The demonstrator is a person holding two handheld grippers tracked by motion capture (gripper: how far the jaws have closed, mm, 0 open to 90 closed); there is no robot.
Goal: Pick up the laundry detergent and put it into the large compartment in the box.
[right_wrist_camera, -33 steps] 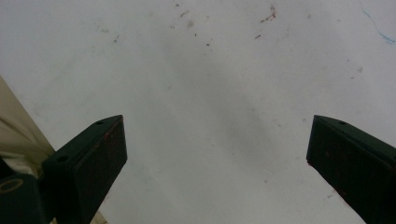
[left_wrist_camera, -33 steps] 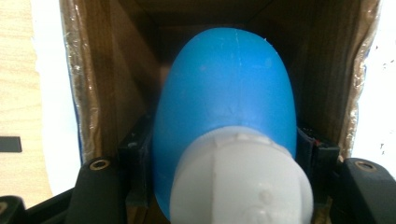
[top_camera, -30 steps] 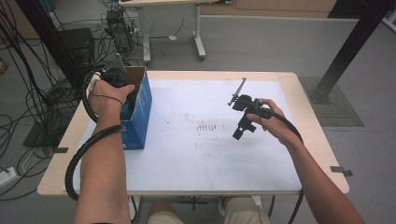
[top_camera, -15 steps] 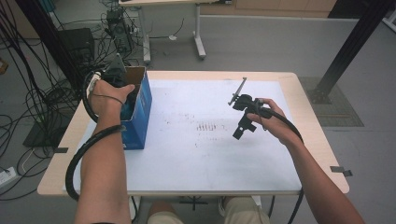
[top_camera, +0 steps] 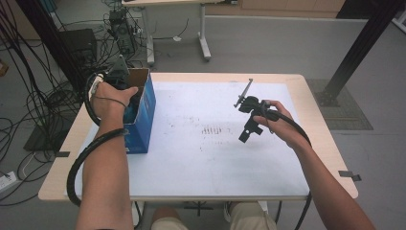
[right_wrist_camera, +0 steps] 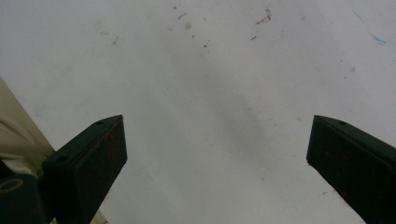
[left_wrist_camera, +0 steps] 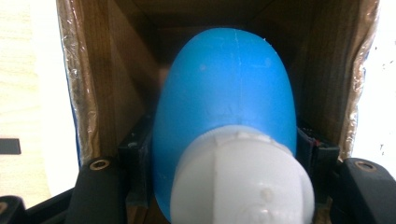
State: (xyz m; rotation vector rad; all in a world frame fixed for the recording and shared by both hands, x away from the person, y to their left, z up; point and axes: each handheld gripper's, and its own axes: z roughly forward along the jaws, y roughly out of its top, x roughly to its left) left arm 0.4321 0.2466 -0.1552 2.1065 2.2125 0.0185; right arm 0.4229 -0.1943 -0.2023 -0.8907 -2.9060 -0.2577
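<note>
Bottle (left_wrist_camera: 224,107): blue, white cap, clamped between the left gripper's jaws, inside the box.

High view: box (top_camera: 143,115), blue outside with an open top, stands at the left of the table (top_camera: 306,143), near the far left corner of the white mat (top_camera: 201,158). Left hand (top_camera: 112,98) is over the box opening, left gripper (top_camera: 125,88) pointing down into it; the bottle itself can't be made out here. Grey plate sticks up at the far side of that hand. Cable loops from the gripper along the left forearm. Right gripper (top_camera: 245,135) sits in the right hand (top_camera: 280,125) over the right half of the mat, well apart from the box, pointing down at the mat.

Left gripper view: looking along the bottle from cap end into the box. Cap (left_wrist_camera: 243,182) near the camera, blue body beyond it. Black pads press both sides of the body. Brown cardboard walls on both sides, taped rim, white mat outside at the right.

Right gripper view: right gripper (right_wrist_camera: 217,158) jaws wide apart, nothing between them. Bare white mat below with small marks; table edge at near left.
</note>
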